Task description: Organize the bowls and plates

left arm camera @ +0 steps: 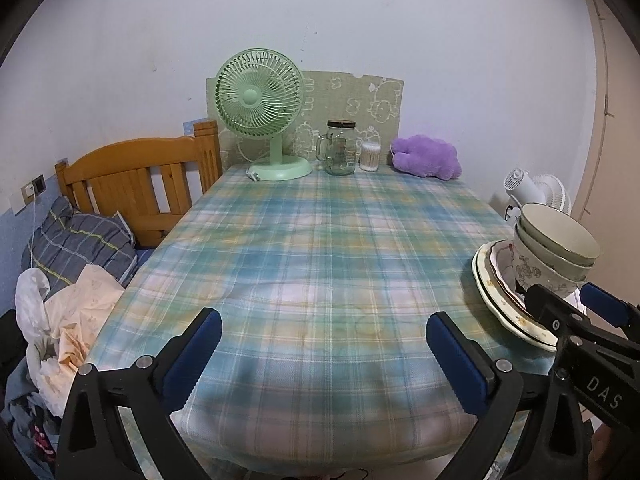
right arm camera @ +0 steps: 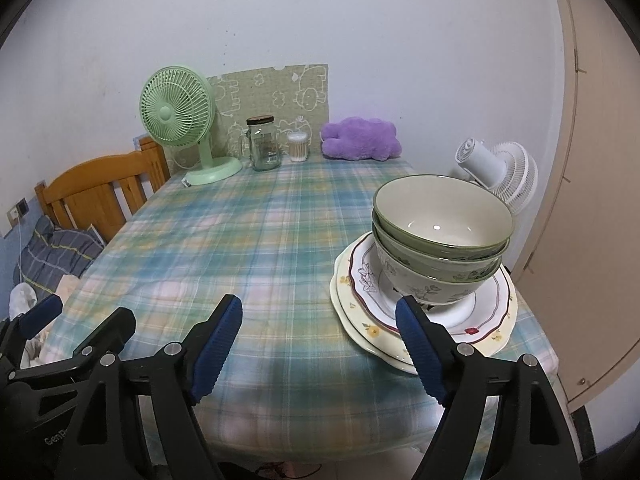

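Note:
Three bowls are nested in a stack on two stacked floral plates at the right side of the plaid-covered table. The stack also shows in the left wrist view, where the plates sit at the table's right edge. My right gripper is open and empty, just in front and left of the plates. My left gripper is open and empty over the table's near edge. The right gripper also shows in the left wrist view beside the plates.
A green fan, a glass jar, a cotton swab box and a purple plush stand along the far edge. A wooden headboard and bedding lie left. A white fan stands right.

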`<state>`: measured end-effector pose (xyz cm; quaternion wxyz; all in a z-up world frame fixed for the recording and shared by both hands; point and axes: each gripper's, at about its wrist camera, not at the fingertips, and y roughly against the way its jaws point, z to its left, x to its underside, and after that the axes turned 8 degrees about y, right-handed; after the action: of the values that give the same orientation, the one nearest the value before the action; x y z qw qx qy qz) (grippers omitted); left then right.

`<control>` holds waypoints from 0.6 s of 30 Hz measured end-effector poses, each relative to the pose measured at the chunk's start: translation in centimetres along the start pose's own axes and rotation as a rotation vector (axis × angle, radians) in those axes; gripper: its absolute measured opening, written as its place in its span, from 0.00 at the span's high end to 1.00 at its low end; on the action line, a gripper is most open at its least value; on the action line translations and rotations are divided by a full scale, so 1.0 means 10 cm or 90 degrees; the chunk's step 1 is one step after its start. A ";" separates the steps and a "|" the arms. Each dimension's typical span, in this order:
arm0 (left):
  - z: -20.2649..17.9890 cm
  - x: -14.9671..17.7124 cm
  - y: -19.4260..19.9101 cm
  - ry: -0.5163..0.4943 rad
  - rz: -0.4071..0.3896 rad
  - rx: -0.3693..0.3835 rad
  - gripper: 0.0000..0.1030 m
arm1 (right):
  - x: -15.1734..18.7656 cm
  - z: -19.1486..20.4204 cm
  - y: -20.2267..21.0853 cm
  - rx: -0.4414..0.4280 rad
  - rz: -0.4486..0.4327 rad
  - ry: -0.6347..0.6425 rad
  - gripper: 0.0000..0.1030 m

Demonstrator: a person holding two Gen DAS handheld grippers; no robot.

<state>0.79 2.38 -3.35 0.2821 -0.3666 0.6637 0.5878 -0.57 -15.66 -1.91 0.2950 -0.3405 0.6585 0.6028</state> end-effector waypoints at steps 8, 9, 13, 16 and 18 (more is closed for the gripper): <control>-0.01 0.02 0.06 -0.002 -0.009 -0.001 0.00 | 0.03 -0.02 0.03 0.000 0.000 0.001 0.20; -0.01 0.03 0.06 -0.002 -0.010 -0.002 0.00 | 0.03 -0.02 0.04 0.000 -0.001 0.001 0.20; -0.02 0.03 0.07 -0.002 -0.011 -0.001 0.00 | 0.03 -0.03 0.06 0.002 -0.002 0.000 0.19; -0.03 0.02 0.08 -0.004 -0.010 0.001 0.00 | 0.05 -0.04 0.07 0.004 0.001 -0.002 0.19; -0.03 0.02 0.09 -0.007 -0.009 0.002 0.00 | 0.05 -0.05 0.07 0.005 0.002 -0.004 0.19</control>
<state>-0.07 2.07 -2.94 0.2903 -0.3677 0.6607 0.5865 -1.46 -16.21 -1.88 0.2974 -0.3363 0.6605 0.6018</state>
